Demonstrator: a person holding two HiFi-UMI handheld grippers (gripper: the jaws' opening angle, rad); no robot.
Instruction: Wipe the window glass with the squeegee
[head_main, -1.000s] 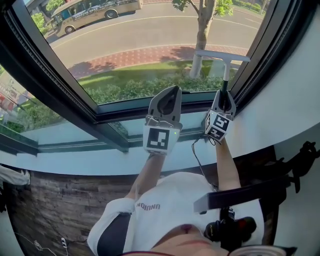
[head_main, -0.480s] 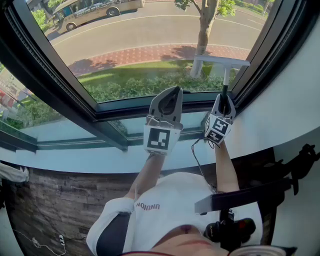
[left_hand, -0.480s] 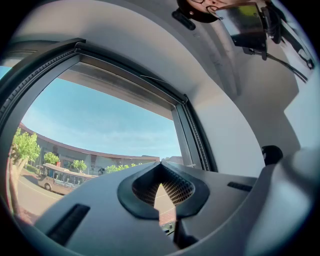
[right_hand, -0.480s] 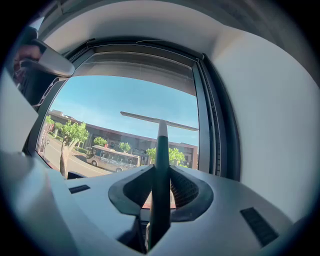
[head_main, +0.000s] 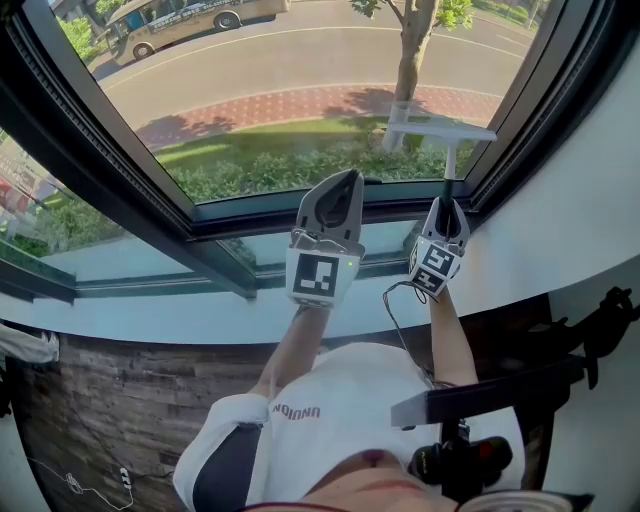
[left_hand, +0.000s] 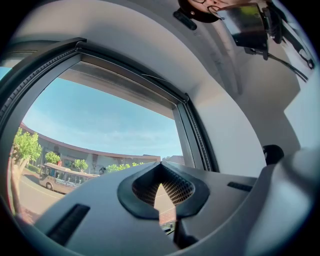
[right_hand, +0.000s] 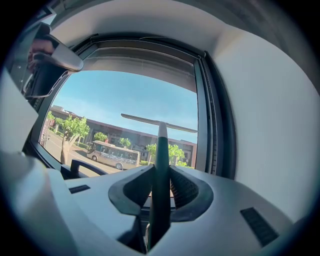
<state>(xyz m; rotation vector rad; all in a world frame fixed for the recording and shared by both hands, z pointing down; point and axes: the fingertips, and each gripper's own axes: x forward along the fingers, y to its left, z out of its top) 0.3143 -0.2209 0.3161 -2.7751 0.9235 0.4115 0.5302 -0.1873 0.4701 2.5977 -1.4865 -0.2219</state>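
The squeegee sat in the right gripper, whose jaws were clamped tight on the dark handle. In the right gripper view the handle ran straight out between the jaws of the right gripper. Its long axis followed the claw's own line, and the thin blade was set crosswise at the far end.

From the head view, the blade lay left to right over the lower right part of the window glass, close to the dark window frame on that side. I couldn't tell whether the rubber edge was actually pressed to the pane. My judgement was that the coming stroke depended on that, and on keeping the blade level across the glass.

The left gripper hung just beside it, toward the middle of the frame. Its jaws were closed tip to tip on nothing, so the right hand was the working one.

As for writing, the white shirt carried a short word that appeared upside down, and I couldn't read it reliably. The bus at the upper left showed no legible print.
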